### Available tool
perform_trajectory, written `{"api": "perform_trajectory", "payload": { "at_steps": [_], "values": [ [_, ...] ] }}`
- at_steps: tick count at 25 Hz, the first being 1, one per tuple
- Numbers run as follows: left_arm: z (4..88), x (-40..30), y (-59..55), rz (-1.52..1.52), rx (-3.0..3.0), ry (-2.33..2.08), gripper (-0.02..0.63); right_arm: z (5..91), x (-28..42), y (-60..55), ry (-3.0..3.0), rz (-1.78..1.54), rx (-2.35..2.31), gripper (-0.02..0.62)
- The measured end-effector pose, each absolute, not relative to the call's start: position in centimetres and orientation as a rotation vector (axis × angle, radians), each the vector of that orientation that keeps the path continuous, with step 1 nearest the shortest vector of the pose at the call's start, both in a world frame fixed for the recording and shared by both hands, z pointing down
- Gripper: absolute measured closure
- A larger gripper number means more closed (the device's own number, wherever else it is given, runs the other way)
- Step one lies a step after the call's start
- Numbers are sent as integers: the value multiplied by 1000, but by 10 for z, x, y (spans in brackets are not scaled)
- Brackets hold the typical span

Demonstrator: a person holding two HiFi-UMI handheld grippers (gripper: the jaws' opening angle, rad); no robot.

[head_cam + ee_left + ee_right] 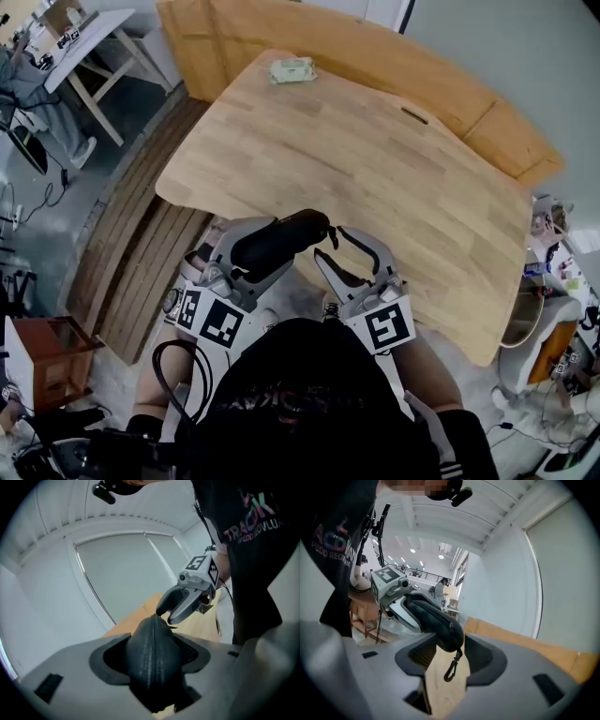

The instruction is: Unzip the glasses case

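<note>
While L gripper clamps black glasses case mid-body, zip seam shut along its length, the case sits off table edge at 6 o'clock. R gripper jaws apart, case end w/ dangling clip betw. them, unpinched. Small pale item at 12 o'clock.

- The bench has a light wooden top with a curved outline and rounded corners, and the grain shows across its surface.
- A small pale green and white object lies flat on the bench close to the far edge, toward its far left corner. What it is cannot be made out.
- A short dark mark, like a slot, sits near the far edge, to the right of the pale object and well apart from it.
</note>
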State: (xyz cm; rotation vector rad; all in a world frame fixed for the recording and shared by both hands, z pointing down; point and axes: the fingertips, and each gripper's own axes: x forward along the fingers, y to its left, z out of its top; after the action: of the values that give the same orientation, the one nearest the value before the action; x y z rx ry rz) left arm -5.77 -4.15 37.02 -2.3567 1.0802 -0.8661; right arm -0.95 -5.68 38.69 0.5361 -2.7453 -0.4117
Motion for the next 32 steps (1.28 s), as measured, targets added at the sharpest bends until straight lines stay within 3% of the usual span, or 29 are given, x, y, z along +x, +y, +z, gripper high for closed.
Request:
{"api": "perform_trajectory", "payload": {
  "at_steps": [3,15,22,25,32],
  "values": [
    [371,-55,-37,-911,-2271,1017,333,387,-10,-54,-2727,-447,541,448],
    [362,-55,-30,-973,-1968,831,333,384,-13,-47,-2750,-512,544,551],
    [360,-55,-33,-918,-2034,899,333,376,-8,-47,-2829,-427,597,557],
    [359,-55,-33,-914,-1986,907,333,352,-12,-51,-3112,-115,645,558],
    [354,-56,-37,-960,-1684,855,333,366,-8,-58,-3223,958,365,558]
  ]
}}
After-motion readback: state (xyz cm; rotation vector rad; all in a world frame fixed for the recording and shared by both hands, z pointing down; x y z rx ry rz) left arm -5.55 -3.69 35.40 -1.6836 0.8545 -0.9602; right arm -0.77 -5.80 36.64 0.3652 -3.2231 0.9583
